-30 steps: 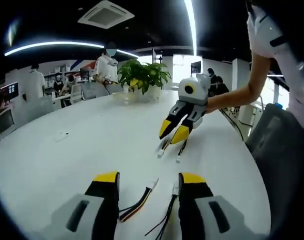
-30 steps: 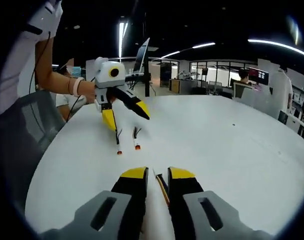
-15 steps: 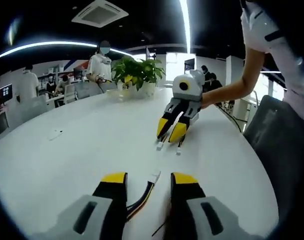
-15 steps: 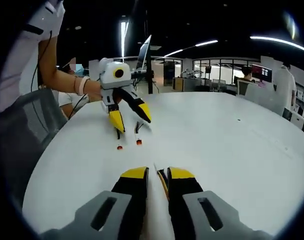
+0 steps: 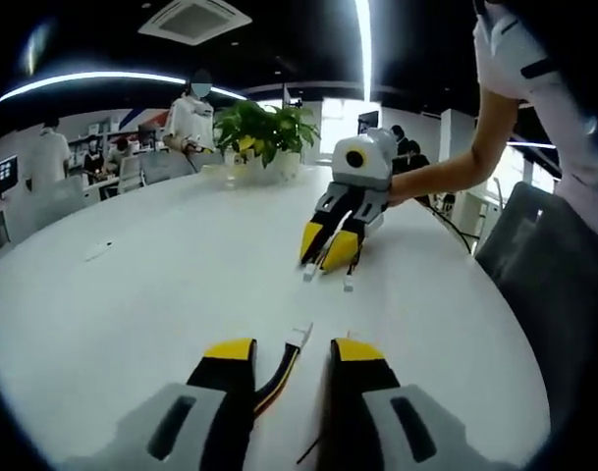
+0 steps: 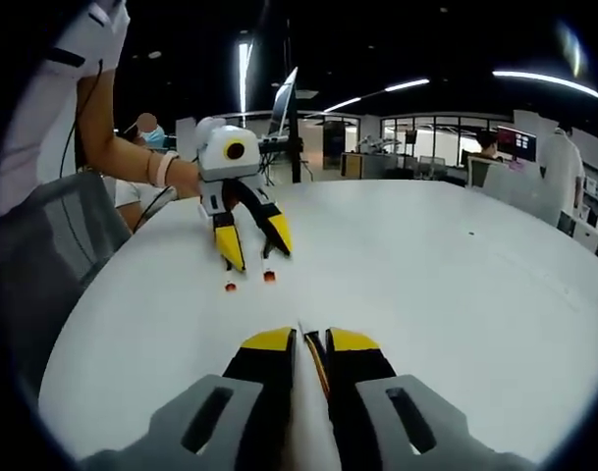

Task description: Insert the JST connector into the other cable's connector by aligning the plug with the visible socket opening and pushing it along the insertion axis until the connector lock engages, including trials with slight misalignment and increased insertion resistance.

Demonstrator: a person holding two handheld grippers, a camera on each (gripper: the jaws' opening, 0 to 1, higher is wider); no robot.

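In the left gripper view, people are standing and sitting at desks far off on the left, and a potted plant (image 5: 256, 132) is sitting at the far edge of the white tabletop (image 5: 132, 294). A small pale object (image 5: 98, 251) is lying well apart on the left. At the bottom, the left hand-held gripper (image 5: 291, 358) is showing its yellow-tipped jaws standing a narrow gap apart, with a multicoloured cable (image 5: 275, 381) running up between them; whether the jaws are pinching it cannot be told here. The cable's white JST connector (image 5: 299, 335) is lying just beyond the jaw tips. A thin black cable (image 5: 313, 446) is trailing low beside the right jaw. Further up, the right hand-held gripper (image 5: 328, 250) is reaching in from a person's arm (image 5: 456, 172), its tips pointing down at the tabletop with two small white connectors (image 5: 348, 285) lying just below them.

In the right gripper view, the person's arm (image 6: 107, 147) is coming in from the left, carrying the left hand-held gripper (image 6: 251, 250); its jaws are standing apart, tips down near the tabletop (image 6: 456, 275), with two small orange-red cable ends (image 6: 269, 277) lying just under them. At the bottom, the right hand-held gripper (image 6: 300, 339) is nearly closed, its jaws pinching a thin cable (image 6: 318, 365) that is showing in the slit between them.
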